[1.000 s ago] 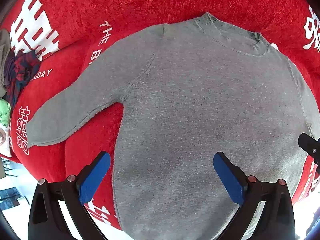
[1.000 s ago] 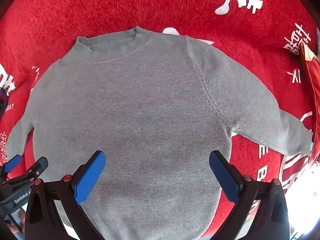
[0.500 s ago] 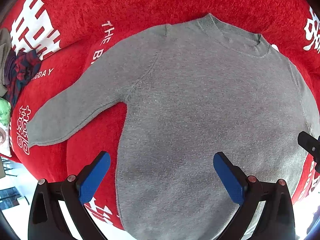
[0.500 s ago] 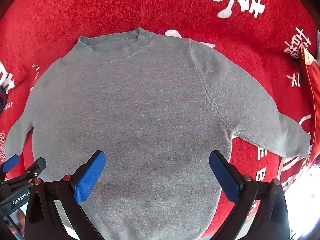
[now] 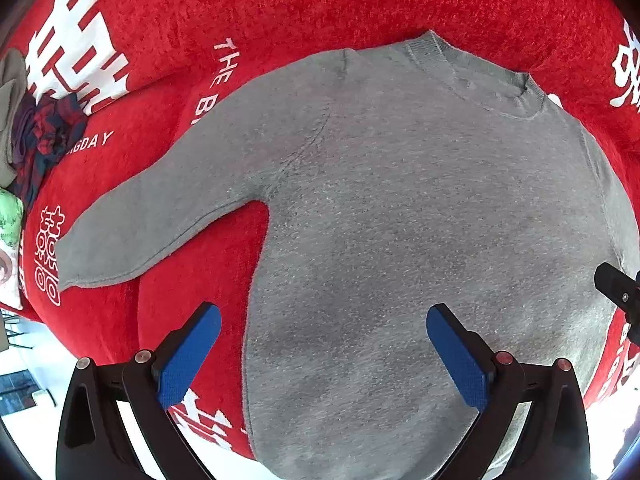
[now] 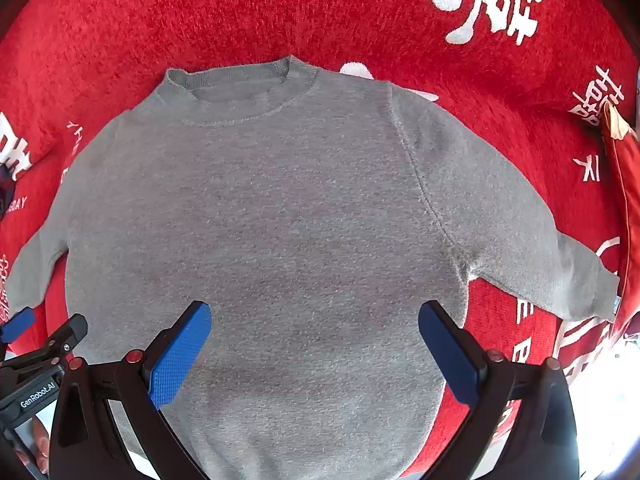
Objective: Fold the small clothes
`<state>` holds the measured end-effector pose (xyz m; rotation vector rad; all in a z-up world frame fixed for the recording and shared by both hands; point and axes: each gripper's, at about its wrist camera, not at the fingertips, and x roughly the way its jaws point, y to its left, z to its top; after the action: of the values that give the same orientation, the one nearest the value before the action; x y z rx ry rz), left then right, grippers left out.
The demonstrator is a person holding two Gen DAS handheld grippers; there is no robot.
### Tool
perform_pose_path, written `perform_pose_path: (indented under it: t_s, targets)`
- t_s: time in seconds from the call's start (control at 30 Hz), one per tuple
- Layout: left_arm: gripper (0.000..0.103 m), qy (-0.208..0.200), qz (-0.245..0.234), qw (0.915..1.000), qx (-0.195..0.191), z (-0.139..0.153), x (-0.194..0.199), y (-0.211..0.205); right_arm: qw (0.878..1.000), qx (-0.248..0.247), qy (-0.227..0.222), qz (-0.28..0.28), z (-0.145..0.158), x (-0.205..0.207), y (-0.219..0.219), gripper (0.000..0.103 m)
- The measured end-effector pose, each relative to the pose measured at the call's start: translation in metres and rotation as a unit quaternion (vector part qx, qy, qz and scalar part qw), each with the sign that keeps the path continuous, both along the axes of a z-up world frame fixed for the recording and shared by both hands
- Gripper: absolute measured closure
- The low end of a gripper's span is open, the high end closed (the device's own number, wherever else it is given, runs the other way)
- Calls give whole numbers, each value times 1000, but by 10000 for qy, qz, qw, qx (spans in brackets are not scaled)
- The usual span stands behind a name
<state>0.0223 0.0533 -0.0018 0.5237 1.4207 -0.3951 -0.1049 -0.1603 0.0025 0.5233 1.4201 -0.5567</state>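
Below both tongs: gray sweater (image 5: pixel 400 220) flat on red blanket (image 5: pixel 360 0), collar far, hem near. Left tongs (image 5: pixel 322 354) nearer left sleeve (image 5: pixel 160 216); right tongs (image 6: pixel 314 350) nearer right sleeve (image 6: pixel 520 240). Both spread, empty.

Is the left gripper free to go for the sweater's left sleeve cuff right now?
Probably yes. The left gripper is open and empty, and the sleeve cuff lies flat on the red blanket with nothing on it or between them.
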Motion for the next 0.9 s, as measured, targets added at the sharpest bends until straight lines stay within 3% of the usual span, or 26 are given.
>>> perform_pose_path:
  t_s: [0.9]
  targets:
    - [0, 52, 323, 9994, -100, -5, 18, 45, 9999, 111, 8, 131, -3, 18, 30, 0]
